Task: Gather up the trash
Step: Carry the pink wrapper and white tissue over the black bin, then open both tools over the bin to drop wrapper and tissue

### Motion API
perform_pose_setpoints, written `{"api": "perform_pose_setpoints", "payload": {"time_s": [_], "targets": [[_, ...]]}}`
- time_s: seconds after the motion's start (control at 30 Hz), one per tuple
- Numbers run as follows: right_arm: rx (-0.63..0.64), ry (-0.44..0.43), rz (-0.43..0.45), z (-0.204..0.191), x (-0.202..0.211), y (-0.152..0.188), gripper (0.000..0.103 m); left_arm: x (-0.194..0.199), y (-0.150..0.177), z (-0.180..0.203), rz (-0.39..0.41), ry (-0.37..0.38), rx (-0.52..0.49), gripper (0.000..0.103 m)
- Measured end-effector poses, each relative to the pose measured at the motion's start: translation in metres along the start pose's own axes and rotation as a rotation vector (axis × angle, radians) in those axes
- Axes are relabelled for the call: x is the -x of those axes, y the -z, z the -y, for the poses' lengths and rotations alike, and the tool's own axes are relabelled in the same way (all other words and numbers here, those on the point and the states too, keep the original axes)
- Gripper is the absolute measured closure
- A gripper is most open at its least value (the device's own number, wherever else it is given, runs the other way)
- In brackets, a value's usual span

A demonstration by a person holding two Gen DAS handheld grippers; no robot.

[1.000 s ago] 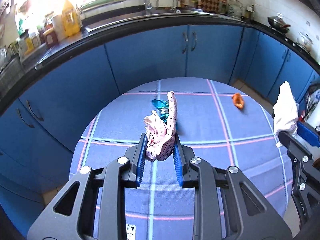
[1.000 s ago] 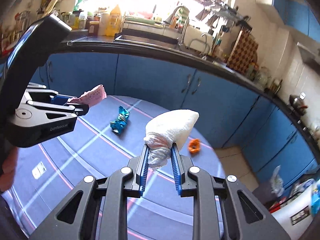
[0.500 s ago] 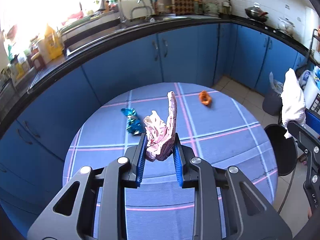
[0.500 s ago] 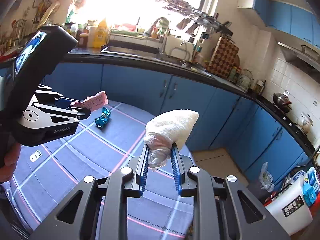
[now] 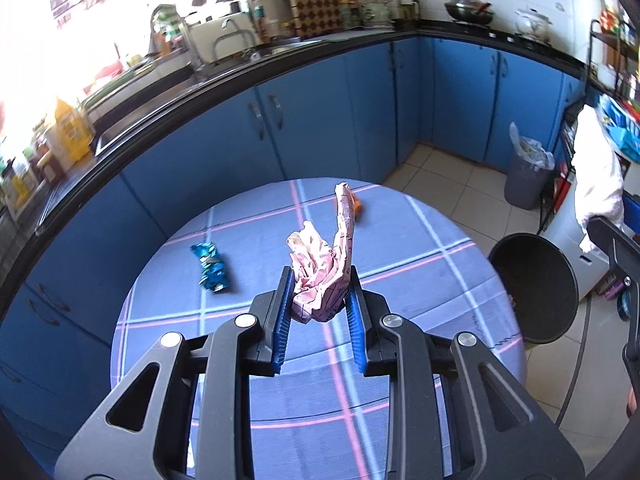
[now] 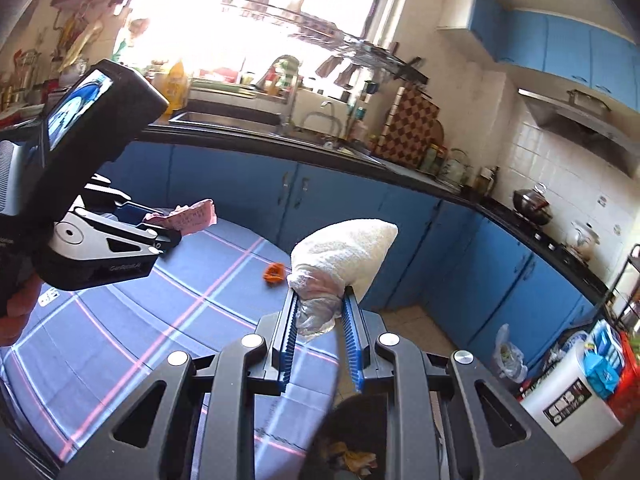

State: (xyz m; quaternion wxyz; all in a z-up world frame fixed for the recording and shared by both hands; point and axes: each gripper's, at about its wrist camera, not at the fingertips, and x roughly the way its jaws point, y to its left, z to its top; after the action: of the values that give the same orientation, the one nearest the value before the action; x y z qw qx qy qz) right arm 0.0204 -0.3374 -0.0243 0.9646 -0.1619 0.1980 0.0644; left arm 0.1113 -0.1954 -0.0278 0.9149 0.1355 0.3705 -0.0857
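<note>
My left gripper point(image 5: 318, 276) is shut on a crumpled pink paper point(image 5: 324, 264) and holds it above the round table point(image 5: 420, 280) with the blue checked cloth. My right gripper point(image 6: 320, 298) is shut on a white tissue wad point(image 6: 344, 252), held past the table's right edge above a black trash bin point(image 6: 352, 436); the bin also shows in the left wrist view point(image 5: 536, 284). A blue wrapper point(image 5: 211, 266) and an orange scrap point(image 6: 274, 272) lie on the table. The left gripper and pink paper show in the right wrist view point(image 6: 188, 216).
Blue kitchen cabinets point(image 5: 320, 108) with a black countertop curve behind the table. A grey bin with a plastic liner point(image 5: 526, 168) stands on the tiled floor in the corner. A white container point(image 6: 568, 404) and a rack of goods stand at the right.
Both grippers have swung to the right with their trash. The black bin has come into view beside the table, and the right gripper now hangs over it.
</note>
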Motion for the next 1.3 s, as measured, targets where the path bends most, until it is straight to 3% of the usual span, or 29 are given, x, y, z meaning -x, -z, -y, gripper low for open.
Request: {"api": "perform_pose_setpoints", "payload": {"time_s": [0.57,0.87,1.1,1.23,1.3], "targets": [[-0.157,0.105,-0.103,0.091,-0.006,0.061,0.081,-0.019,-0.034,0.123,0.002,0.118,-0.184,0.077],[-0.217,0.107,-0.17,0.117,-0.024,0.093,0.081,-0.046,-0.044,0.175,-0.037,0.167,-0.247,0.076],[-0.28,0.065,-0.218,0.132,-0.042,0.109,0.079,-0.065,-0.046,0.194,-0.065,0.181,-0.267,0.076],[-0.293,0.068,-0.228,0.134,-0.048,0.115,0.07,-0.073,-0.049,0.2,-0.076,0.186,-0.267,0.076],[-0.296,0.071,-0.23,0.135,-0.05,0.117,0.059,-0.076,-0.051,0.201,-0.08,0.188,-0.27,0.076]]}}
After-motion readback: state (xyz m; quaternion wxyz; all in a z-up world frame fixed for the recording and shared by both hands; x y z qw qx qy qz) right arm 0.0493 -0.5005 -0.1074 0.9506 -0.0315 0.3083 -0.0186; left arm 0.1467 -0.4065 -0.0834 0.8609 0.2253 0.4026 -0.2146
